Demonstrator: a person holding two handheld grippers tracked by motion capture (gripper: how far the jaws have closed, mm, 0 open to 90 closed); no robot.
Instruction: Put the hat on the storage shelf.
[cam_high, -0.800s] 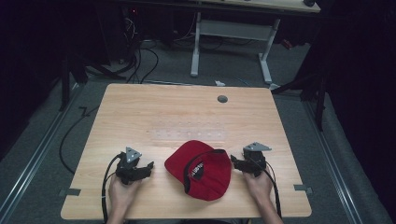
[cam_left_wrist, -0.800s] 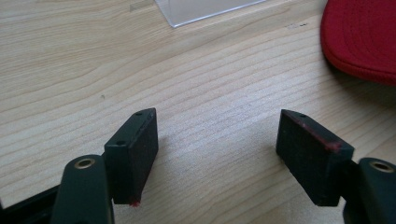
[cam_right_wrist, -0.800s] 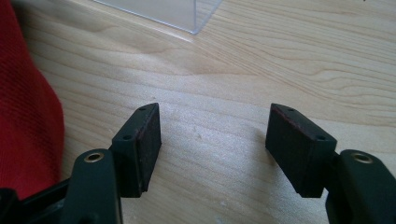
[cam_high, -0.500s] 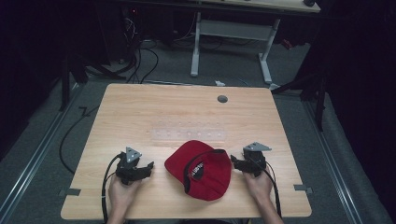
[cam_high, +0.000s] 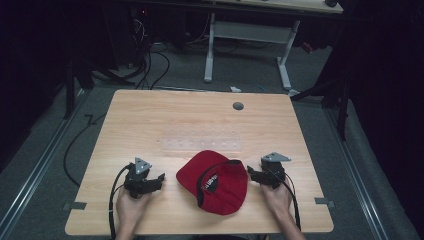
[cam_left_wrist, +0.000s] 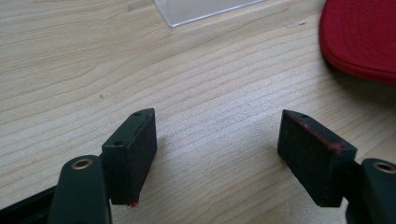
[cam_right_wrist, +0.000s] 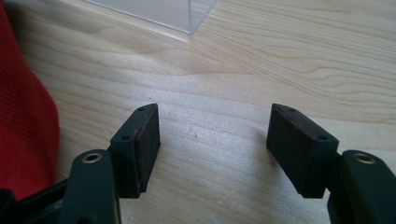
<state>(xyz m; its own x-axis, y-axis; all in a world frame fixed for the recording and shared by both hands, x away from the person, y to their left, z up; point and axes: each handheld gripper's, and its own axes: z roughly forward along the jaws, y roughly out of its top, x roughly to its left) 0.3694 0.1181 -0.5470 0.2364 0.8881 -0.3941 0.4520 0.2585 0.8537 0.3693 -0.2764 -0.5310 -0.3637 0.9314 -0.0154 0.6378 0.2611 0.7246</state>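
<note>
Lying flat near the wooden table's (cam_high: 150, 120) front edge, the red fabric baseball cap (cam_high: 215, 182) sits between the left gripper (cam_high: 159, 178) and right gripper (cam_high: 251, 173), both spread and empty; one-sided pinching might drag it sideways.

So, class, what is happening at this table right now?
A person sits at a wooden table with a gripper in each hand. A red cap lies between them. The left gripper and the right gripper rest on either side of it, both with jaws open and nothing between them. The cap is not yet gripped.
</note>
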